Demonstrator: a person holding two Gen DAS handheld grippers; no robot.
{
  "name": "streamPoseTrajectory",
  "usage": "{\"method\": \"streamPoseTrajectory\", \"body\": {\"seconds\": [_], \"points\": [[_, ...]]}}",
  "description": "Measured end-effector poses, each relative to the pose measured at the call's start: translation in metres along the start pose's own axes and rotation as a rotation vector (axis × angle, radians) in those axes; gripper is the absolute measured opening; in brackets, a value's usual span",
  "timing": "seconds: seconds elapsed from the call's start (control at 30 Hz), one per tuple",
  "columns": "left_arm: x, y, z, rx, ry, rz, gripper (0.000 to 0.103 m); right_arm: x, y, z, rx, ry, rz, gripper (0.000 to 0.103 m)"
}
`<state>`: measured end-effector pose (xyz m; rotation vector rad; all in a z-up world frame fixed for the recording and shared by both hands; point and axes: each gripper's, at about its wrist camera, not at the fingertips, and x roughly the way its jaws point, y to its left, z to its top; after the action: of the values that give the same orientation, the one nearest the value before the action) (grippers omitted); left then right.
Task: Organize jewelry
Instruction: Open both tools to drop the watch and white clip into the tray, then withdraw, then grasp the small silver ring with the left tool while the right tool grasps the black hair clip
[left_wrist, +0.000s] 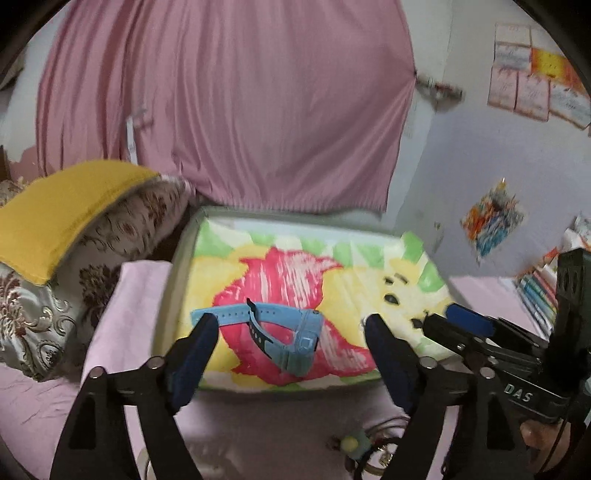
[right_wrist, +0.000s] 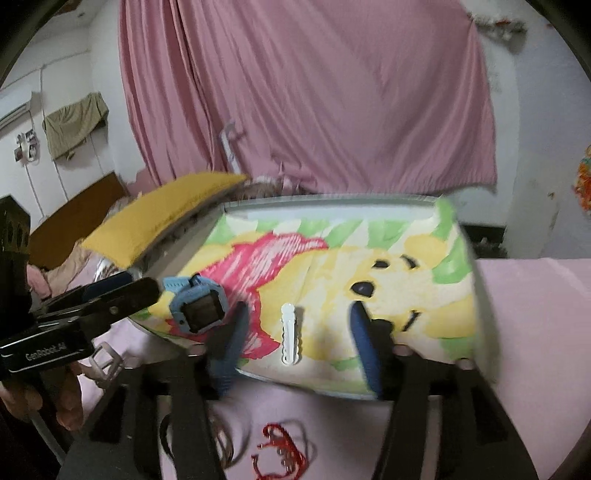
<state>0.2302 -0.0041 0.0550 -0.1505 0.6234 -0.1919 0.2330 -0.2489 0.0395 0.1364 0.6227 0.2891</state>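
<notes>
Two grippers are showing, the left gripper (left_wrist: 291, 325) and the right gripper (right_wrist: 299, 314). One tray (left_wrist: 177, 266) with a cartoon bear print is lying on the pink bedding. On it are sitting one blue watch (left_wrist: 291, 332) to the left and one white hair clip (right_wrist: 290, 334) nearer the middle. One red string bracelet (right_wrist: 280, 450) is lying near, off the tray. One yellow pillow (left_wrist: 62, 210) is resting far left.

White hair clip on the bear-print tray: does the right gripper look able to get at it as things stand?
Probably yes. The white hair clip lies flat on the tray, between the right gripper's open fingers with nothing on top of it. The blue watch sits off to one side, clear of it.
</notes>
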Motion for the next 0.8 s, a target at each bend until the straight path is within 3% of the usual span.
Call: {"method": "streamPoseTrajectory", "body": {"seconds": [0.17, 0.27, 0.57, 0.8], "points": [[-0.04, -0.001, -0.018, -0.009, -0.121, 0.016, 0.101, -0.043, 0.002, -0.011, -0.021, -0.096, -0.028, 0.083], [-0.057, -0.004, -0.03, -0.001, -0.162, 0.026, 0.102, -0.066, 0.006, -0.023, -0.03, -0.149, -0.044, 0.093], [-0.093, -0.017, -0.075, 0.018, -0.243, 0.045, 0.102, -0.12, 0.009, -0.062, -0.067, -0.243, -0.099, 0.097], [-0.1, -0.019, -0.105, 0.023, -0.2, 0.025, 0.102, -0.127, 0.001, -0.082, -0.088, -0.203, -0.113, 0.097]]}}
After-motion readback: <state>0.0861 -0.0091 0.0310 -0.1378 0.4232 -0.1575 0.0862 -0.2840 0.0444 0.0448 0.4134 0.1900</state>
